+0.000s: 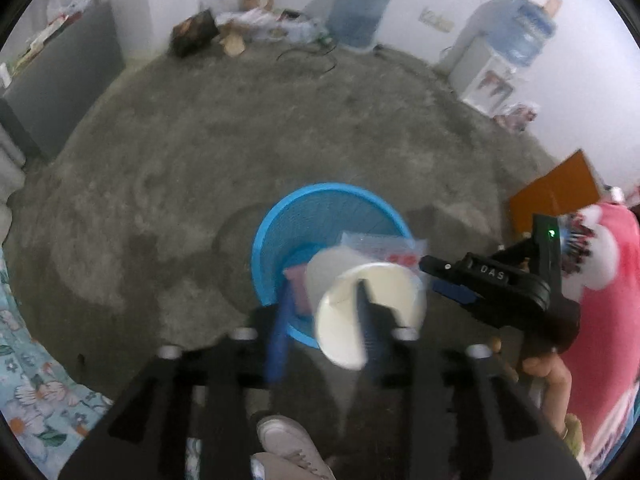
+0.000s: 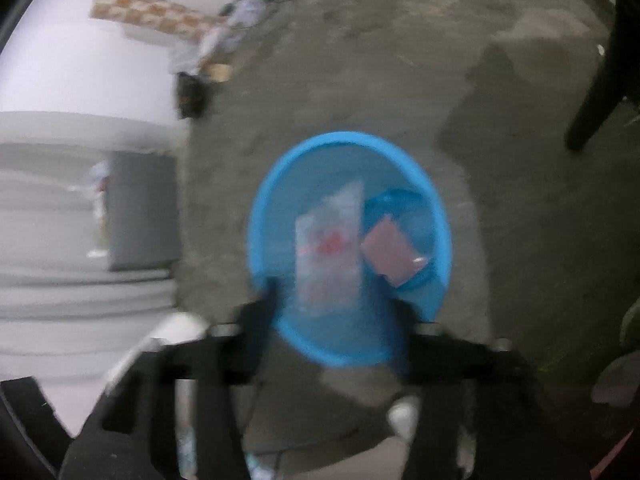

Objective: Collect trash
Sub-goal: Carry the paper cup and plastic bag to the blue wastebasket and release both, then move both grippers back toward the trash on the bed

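Observation:
A blue plastic basket [image 1: 280,220] stands on the grey concrete floor. My left gripper [image 1: 324,300] is over its near rim, one finger [image 1: 366,308] inside a white paper cup [image 1: 360,312] and the other outside; the cup is tilted, mouth toward the camera. In the right wrist view the basket [image 2: 280,184] lies below my right gripper [image 2: 328,300], which is open. A clear plastic wrapper with red print [image 2: 328,240] hangs in the basket just ahead of the fingers; blur hides any contact. A pink packet [image 2: 390,248] lies in the basket. The right gripper [image 1: 430,270] reaches in from the right.
Water bottles [image 1: 360,8] and a dispenser [image 1: 488,76] stand by the far wall beside a heap of bags [image 1: 256,24]. An orange board [image 1: 556,196] lies right. A floral cloth [image 1: 32,380] is at the left. A white shoe [image 1: 288,444] is near. A dark chair leg [image 2: 600,92] stands right.

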A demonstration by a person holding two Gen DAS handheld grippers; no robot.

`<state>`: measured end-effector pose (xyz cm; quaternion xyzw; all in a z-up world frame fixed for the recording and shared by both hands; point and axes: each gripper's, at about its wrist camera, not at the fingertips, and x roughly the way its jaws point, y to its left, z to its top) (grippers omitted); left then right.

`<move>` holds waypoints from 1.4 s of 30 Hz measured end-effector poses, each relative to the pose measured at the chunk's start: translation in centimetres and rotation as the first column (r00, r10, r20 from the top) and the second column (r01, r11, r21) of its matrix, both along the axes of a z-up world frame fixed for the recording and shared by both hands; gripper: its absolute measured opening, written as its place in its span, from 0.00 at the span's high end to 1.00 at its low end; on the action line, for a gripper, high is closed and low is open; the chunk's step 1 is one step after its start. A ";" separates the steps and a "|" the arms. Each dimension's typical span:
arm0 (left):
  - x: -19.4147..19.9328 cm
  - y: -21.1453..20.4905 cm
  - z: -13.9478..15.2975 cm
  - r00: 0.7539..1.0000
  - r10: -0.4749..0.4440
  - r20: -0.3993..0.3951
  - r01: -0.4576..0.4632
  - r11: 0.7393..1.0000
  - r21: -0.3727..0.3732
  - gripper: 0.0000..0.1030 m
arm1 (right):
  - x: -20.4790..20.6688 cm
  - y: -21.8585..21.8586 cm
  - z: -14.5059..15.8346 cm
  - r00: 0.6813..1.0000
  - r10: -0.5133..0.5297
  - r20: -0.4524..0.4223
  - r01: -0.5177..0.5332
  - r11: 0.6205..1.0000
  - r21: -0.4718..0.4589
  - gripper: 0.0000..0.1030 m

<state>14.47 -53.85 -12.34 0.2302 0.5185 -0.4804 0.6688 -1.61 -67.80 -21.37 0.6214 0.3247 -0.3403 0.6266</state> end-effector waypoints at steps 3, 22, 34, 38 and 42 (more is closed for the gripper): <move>0.4 -0.1 -0.8 1.000 0.021 0.011 -0.022 0.999 0.023 0.59 | -0.7 -0.1 -1.4 0.998 -0.006 -0.069 0.008 1.000 0.028 0.47; -1.8 12.1 14.0 0.974 0.077 0.211 -0.030 0.975 -0.220 0.23 | 1.8 7.6 12.4 0.980 0.191 -0.060 -0.201 0.937 -0.286 0.27; -4.1 27.9 20.3 0.951 0.226 0.210 -0.141 0.924 -0.355 0.05 | 5.5 18.1 23.0 0.911 0.307 -0.275 -0.412 0.680 -0.606 0.08; -4.4 32.9 21.1 0.925 0.317 0.208 -0.221 0.896 -0.384 0.05 | 6.9 21.2 24.4 0.882 0.304 -0.361 -0.472 0.590 -0.656 0.08; -4.8 37.2 21.9 0.893 0.388 0.227 -0.277 0.874 -0.400 0.05 | 8.2 24.5 25.3 0.842 0.307 -0.443 -0.539 0.467 -0.701 0.08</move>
